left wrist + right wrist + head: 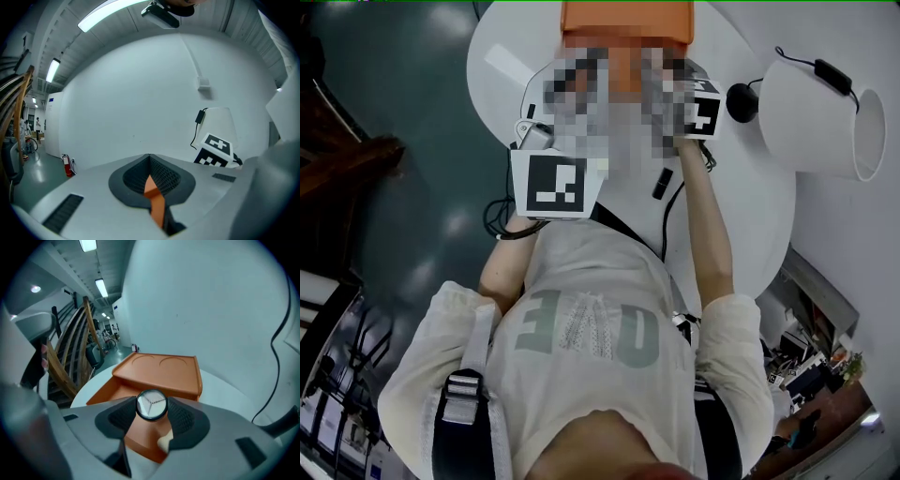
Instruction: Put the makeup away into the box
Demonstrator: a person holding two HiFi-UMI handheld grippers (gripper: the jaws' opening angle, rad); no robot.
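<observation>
Right tongs (151, 414) clamp a round makeup pot (151, 404); the open orange box (159, 372) lies straight ahead and just below them. Left tongs (151, 174) are together.

We look steeply down on the round white table (759, 225); the right gripper view, close and tilted downward, shares its orange plastic box (161, 369); the left gripper view faces the wall (140, 93).
</observation>
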